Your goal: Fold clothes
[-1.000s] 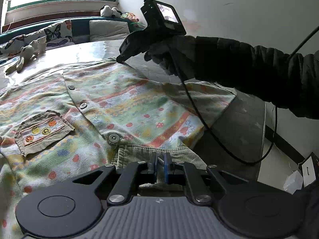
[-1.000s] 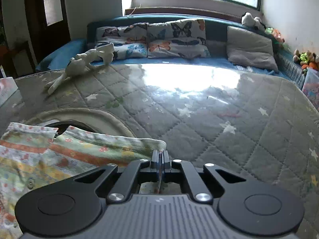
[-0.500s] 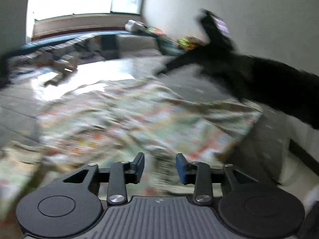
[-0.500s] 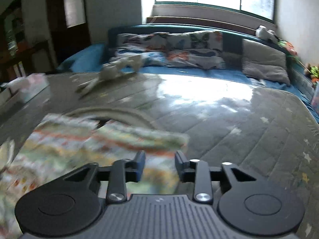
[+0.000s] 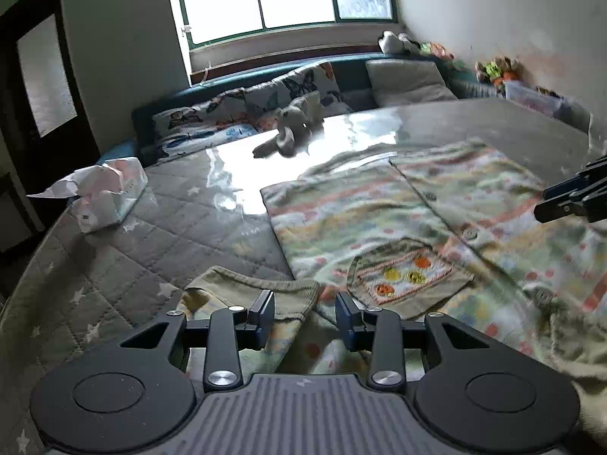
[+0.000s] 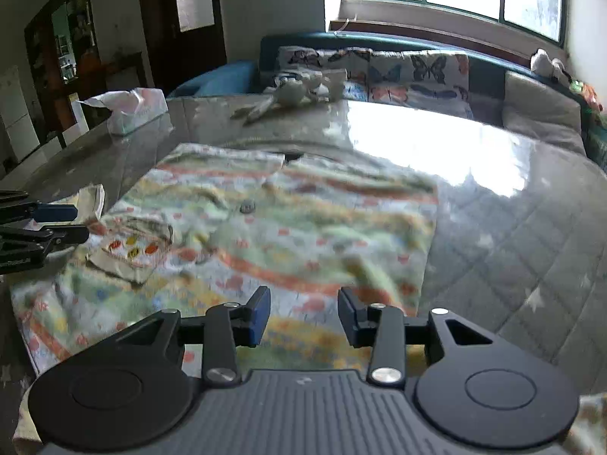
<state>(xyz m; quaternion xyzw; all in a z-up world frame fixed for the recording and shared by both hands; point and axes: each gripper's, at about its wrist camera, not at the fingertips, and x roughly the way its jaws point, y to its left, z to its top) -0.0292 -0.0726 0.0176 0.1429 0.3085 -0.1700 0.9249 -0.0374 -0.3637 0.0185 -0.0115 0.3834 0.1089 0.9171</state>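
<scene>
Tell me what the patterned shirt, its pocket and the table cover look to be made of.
Shirt: soft printed woven cotton, probably; matte, wrinkling. Pocket: ribbed, corduroy-like trim with embroidered centre. Table cover: quilted fabric, apparently under glossy clear plastic, given the window glare.

Tissue box (image 5: 110,197) at the quilted mattress (image 5: 159,223) edge, perhaps a plush rabbit (image 5: 292,132) near butterfly cushions (image 6: 398,72).

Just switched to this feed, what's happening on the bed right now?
A person is folding a patterned shirt spread on a quilted bed, with tongs in each hand. Neither is gripping cloth now: the left tongs are open over the shirt's near edge, and the right tongs are opening above the shirt with nothing between the jaws. The shirt lies face up, buttoned, pocket showing. A tissue box and a plush toy sit further back.
</scene>
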